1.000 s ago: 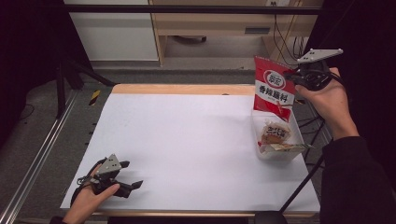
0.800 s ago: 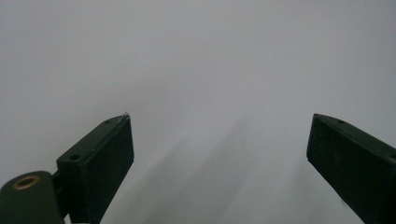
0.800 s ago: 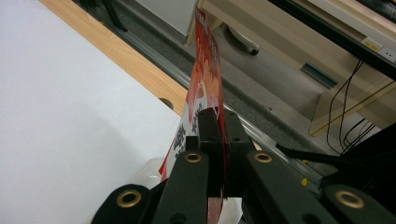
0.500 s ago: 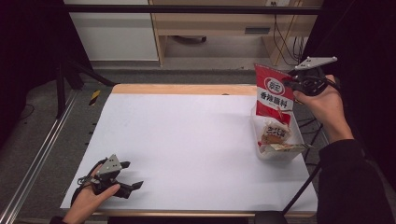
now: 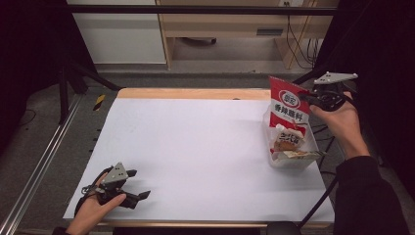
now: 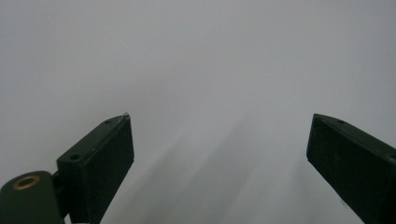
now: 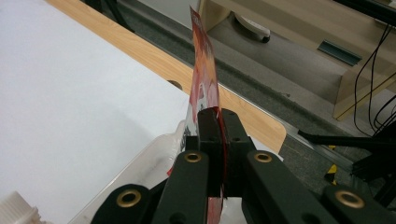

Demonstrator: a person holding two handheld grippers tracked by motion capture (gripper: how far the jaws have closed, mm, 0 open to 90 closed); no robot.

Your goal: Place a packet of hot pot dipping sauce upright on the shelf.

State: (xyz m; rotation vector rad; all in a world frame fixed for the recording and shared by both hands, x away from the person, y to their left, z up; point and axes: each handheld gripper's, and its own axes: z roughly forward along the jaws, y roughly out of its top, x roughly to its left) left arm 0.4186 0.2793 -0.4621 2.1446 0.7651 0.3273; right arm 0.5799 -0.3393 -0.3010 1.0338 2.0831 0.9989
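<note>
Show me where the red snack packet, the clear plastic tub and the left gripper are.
red snack packet [image 5: 288, 105], high view, its printed front.
clear plastic tub [image 5: 292, 161], high view, its near wall.
left gripper [image 5: 139, 199], high view, between its open jaws.

Broad bare worktop [image 5: 195, 147] open from left edge across the middle. Right edge blocked by clear container [image 5: 293, 156] and upright red snack bag [image 5: 288, 110]. Left hand-held gripper [image 5: 139, 197] occupying near-left corner.
</note>
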